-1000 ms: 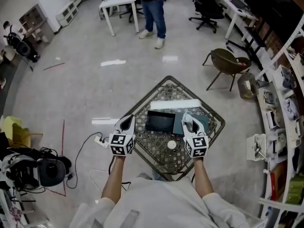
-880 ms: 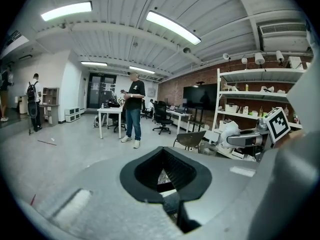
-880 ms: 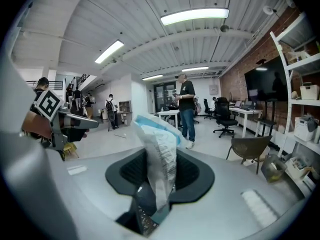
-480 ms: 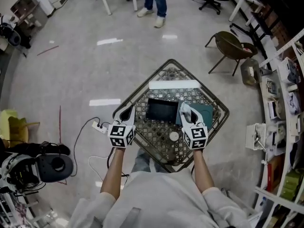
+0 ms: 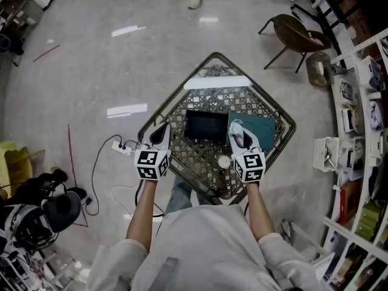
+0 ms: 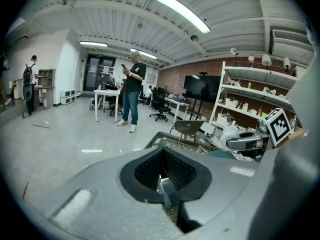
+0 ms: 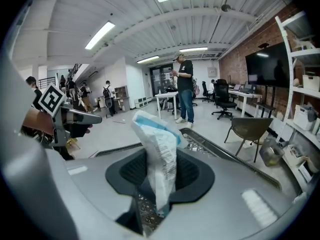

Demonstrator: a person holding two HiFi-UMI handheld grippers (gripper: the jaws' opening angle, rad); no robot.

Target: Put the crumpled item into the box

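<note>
White-and-blue crumpled packet (image 7: 159, 154) stands upright, pinched between the half-closed jaws of my right gripper (image 5: 238, 131). I hold it above the middle of the table (image 5: 173, 99), just right of the black box (image 5: 206, 126). My left gripper (image 5: 159, 132) hovers at the table's left edge, jaws barely apart, empty.

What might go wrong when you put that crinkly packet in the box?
The crumpled packet is pinched only at its lower end by the right gripper's jaws, so it might slip out early. It also sits at the black box's edge, by the teal lid, so letting go now would probably miss.
</note>
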